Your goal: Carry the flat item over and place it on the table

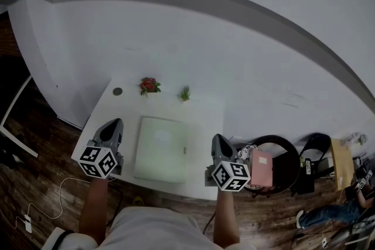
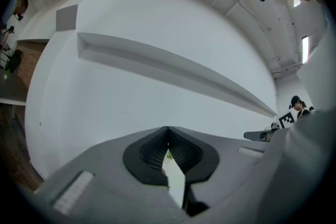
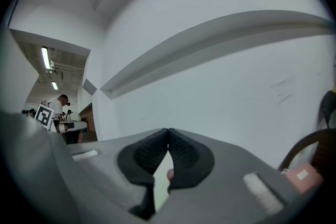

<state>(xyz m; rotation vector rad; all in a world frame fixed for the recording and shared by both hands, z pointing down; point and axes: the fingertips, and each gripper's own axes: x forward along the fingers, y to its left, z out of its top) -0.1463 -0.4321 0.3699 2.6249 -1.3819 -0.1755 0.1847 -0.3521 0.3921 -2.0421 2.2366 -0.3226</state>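
Note:
The flat item (image 1: 159,148) is a pale green rectangular board lying flat on the white table (image 1: 199,108), near its front edge. My left gripper (image 1: 114,123) hovers just left of the board, apart from it, over the table's left side. My right gripper (image 1: 218,137) hovers to the board's right, also apart from it. Both point level toward the white wall. In the left gripper view the jaws (image 2: 168,129) meet at their tips with nothing between them. The right gripper view shows the same: tips (image 3: 168,131) pressed together and empty.
A small red flower pot (image 1: 149,85), a small green plant (image 1: 185,92) and a dark round disc (image 1: 117,91) stand at the table's far edge. A black chair (image 1: 285,168) with a pink box (image 1: 261,168) stands right of the table. A white cable (image 1: 64,190) lies on the wooden floor.

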